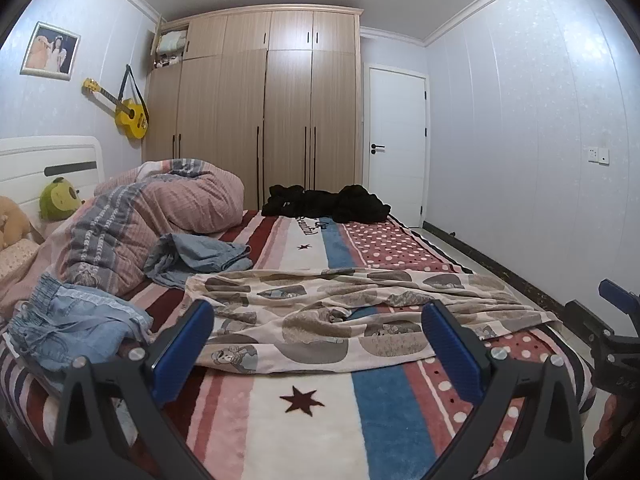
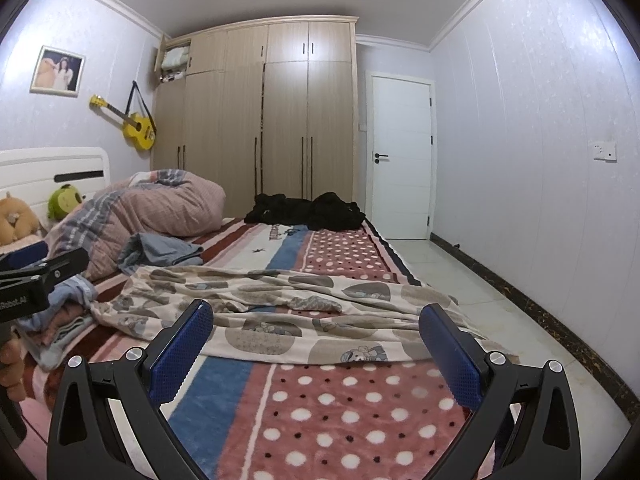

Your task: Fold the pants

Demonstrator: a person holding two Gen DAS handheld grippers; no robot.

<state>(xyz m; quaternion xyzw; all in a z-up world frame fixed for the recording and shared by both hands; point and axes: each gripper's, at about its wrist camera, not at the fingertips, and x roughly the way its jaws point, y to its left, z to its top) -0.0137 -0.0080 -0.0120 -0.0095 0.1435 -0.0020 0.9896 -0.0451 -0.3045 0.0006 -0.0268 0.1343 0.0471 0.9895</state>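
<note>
Across the bed [image 1: 312, 432], patterned pants [image 1: 340, 320] lie spread and rumpled, unfolded, ahead of the left gripper [image 1: 320, 344] and right gripper [image 2: 316, 344], both jaws apart and empty; next move likely calls for pinching an edge

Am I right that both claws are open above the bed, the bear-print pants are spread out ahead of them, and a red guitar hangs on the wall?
Not quite: the guitar is yellow, as the left wrist view shows. The rest holds: the left claw and right claw are open, with the bear-print pants spread ahead on the bed.
</note>
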